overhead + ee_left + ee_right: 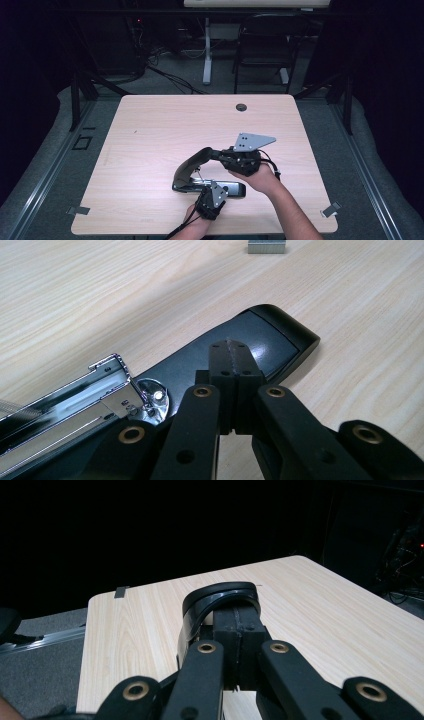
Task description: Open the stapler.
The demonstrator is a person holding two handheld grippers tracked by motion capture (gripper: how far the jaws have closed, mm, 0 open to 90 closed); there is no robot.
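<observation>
A black stapler (200,175) lies swung open on the wooden table (150,150), near its front edge. Its base (260,340) rests flat, and the chrome staple channel (70,402) lies bare beside it. My left gripper (229,347) is shut, its tips resting on top of the base with nothing between them. The curved black cover (220,596) stands raised off the base. My right gripper (237,617) is shut on the cover's end and holds it up. In the high view the right gripper (220,156) sits above and behind the left gripper (212,192).
A small block of staples (266,246) lies on the table beyond the stapler base. A round cable hole (241,107) sits near the far edge. Behind the table stand a dark chair (265,45) and a white desk leg (207,50).
</observation>
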